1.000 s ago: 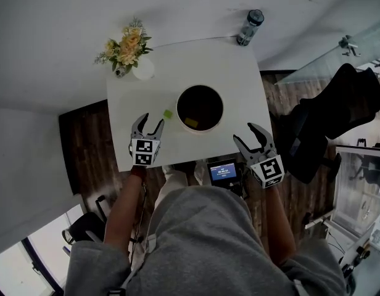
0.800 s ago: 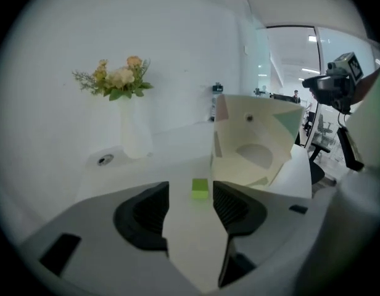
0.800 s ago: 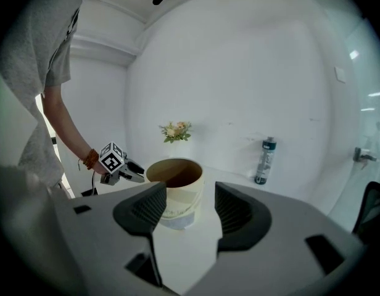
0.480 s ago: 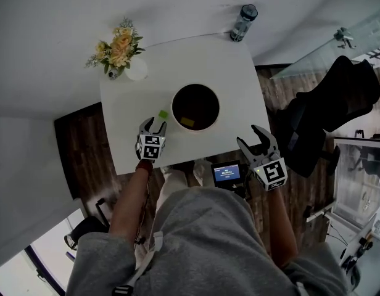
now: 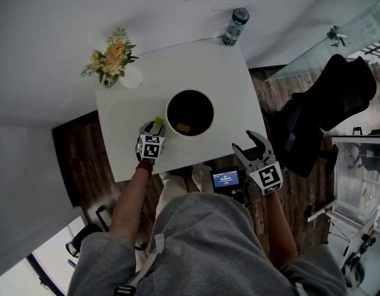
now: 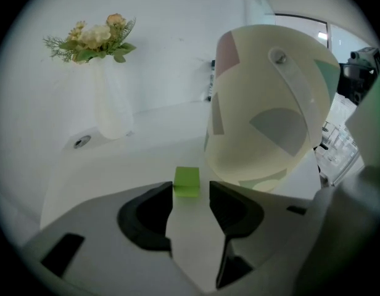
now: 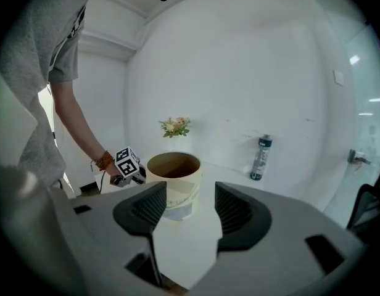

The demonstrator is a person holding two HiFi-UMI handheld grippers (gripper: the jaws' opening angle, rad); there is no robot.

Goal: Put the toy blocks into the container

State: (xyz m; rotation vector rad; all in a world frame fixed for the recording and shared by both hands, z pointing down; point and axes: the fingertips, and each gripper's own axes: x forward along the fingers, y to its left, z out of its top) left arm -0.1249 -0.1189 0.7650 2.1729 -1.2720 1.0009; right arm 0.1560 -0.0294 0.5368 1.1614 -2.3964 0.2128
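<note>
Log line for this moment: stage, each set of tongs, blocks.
stage: grasping | left tongs: closing around green block beside container, not yet gripping | right tongs: open, empty | container: yellow block inside

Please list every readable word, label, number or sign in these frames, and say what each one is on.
No text here reads clearly.
Small screen at the person's waist: lit blue with lines of characters, too small to read.
Bottle: its label is too blurred to read.
Marker cubes: black-and-white square patterns only, no letters or digits.
Container: coloured patches only, no words visible.
</note>
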